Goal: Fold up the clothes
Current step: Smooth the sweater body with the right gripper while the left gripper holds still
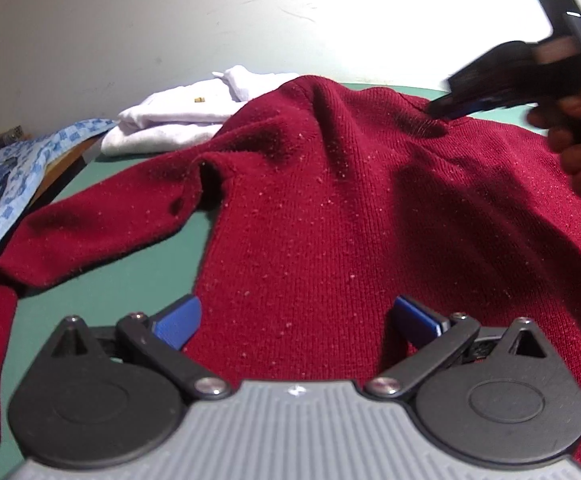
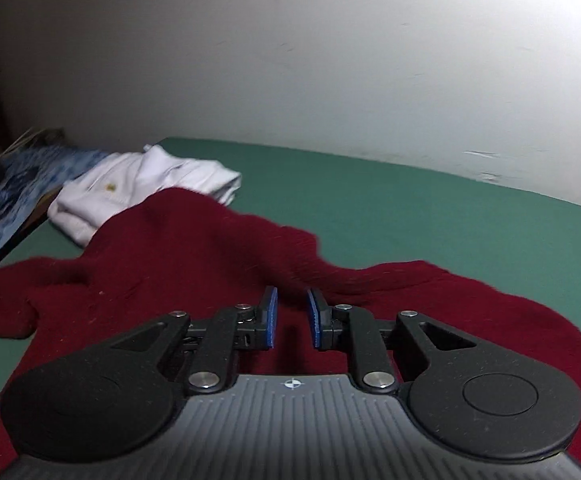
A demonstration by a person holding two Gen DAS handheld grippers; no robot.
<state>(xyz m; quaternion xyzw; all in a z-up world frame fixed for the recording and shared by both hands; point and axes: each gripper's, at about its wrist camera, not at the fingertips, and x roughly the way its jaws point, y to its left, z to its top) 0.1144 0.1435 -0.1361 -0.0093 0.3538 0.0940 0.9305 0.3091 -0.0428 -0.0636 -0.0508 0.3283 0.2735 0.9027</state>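
A dark red knit sweater [image 1: 330,200] lies spread on the green table [image 1: 130,280], one sleeve [image 1: 90,232] stretched out to the left and bent down at the cuff. My left gripper [image 1: 296,312] hovers over the sweater's body with its blue pads wide open and nothing between them. Blurred at the upper right, my right gripper [image 1: 438,110] has its tips at the sweater's far shoulder. In the right wrist view the sweater [image 2: 170,260] bunches up ahead, and the right gripper [image 2: 291,304] keeps a narrow gap between its pads with no fabric pinched.
A folded white garment [image 1: 178,120] [image 2: 142,184] sits at the far left of the table, partly behind the sweater. A blue patterned cloth [image 1: 6,172] [image 2: 10,184] lies past the table's left edge. A hand [image 1: 578,136] holds the right gripper. A white wall stands behind.
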